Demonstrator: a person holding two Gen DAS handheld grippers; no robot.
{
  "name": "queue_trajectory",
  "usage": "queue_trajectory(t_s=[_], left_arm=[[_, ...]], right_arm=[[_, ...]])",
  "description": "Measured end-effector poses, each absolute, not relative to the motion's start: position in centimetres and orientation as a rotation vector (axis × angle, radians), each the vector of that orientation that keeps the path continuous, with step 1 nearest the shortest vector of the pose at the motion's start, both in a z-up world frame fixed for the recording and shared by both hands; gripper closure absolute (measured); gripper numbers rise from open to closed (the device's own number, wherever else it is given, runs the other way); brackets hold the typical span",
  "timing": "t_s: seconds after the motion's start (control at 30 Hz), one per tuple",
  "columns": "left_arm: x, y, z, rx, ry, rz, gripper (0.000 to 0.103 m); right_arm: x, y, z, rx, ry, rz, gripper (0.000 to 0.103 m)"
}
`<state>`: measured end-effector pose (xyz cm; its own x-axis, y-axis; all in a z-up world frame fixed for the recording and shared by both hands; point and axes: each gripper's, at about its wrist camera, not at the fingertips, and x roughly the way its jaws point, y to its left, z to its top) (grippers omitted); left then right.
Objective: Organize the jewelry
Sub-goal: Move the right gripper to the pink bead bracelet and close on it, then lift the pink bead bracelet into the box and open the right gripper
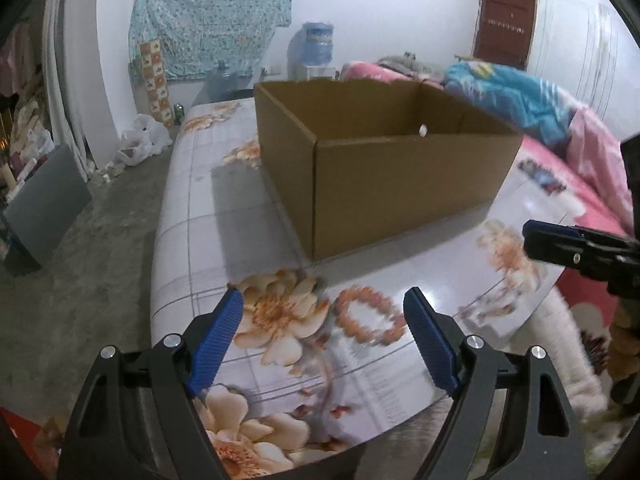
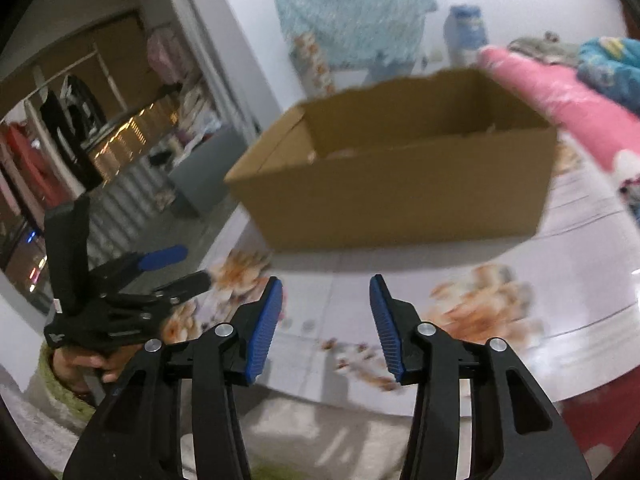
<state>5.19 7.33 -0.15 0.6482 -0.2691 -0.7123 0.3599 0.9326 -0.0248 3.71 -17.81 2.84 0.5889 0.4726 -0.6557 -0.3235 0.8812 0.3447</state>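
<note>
An orange beaded bracelet (image 1: 370, 316) lies flat on the floral table (image 1: 208, 216), just ahead of my left gripper (image 1: 323, 300), nearer its right finger. The left gripper is open and empty. An open brown cardboard box (image 1: 384, 176) stands on the table behind the bracelet; it also shows in the right wrist view (image 2: 396, 184). My right gripper (image 2: 326, 288) is open and empty above the table's near edge; it shows at the right side of the left wrist view (image 1: 532, 240). The left gripper shows at the left of the right wrist view (image 2: 188, 268). The bracelet is hidden in the right wrist view.
A bed with pink and blue blankets (image 1: 520, 92) lies right of the table. A water dispenser (image 1: 316, 48) stands at the far wall. A grey panel (image 1: 44, 200) and bags sit on the floor to the left. The table edge (image 2: 440, 400) is close below the right gripper.
</note>
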Motion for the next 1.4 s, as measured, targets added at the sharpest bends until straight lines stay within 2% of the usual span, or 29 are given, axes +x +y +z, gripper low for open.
queue_trajectory(t_s=[0.13,0.2,0.3,0.6,0.7,1.07,1.4], left_arm=[[5.8,7.4,-1.6,0.147,0.791,-0.389,0.043],[6.2,7.5,-2.1,0.139,0.804,-0.423,0.056],[7.1,7.5,-2.7,0.113,0.833,-0.483,0.067],[9.2,6.9,-4.9,0.104,0.930,-0.564,0.079],[9.3,6.6,-5.2,0.116,0.929,-0.572,0.080],[9.3,2.9,-5.0,0.152,0.944,-0.608,0.089],[9.2,-2.8,-4.8,0.251,0.941,-0.651,0.089]], right_arm=[[4.8,-14.2,1.4,0.153,0.881,0.496,0.069],[5.4,-12.9,1.0,0.131,0.899,0.498,0.073],[5.9,-11.4,0.3,0.109,0.916,0.500,0.076],[7.3,-9.1,-1.2,0.062,0.979,0.468,0.091],[7.3,-9.0,-1.0,0.039,0.974,0.452,0.096],[6.5,-11.6,-1.1,0.027,0.954,0.352,0.096],[6.7,-16.4,-1.2,0.075,0.950,0.236,0.096]])
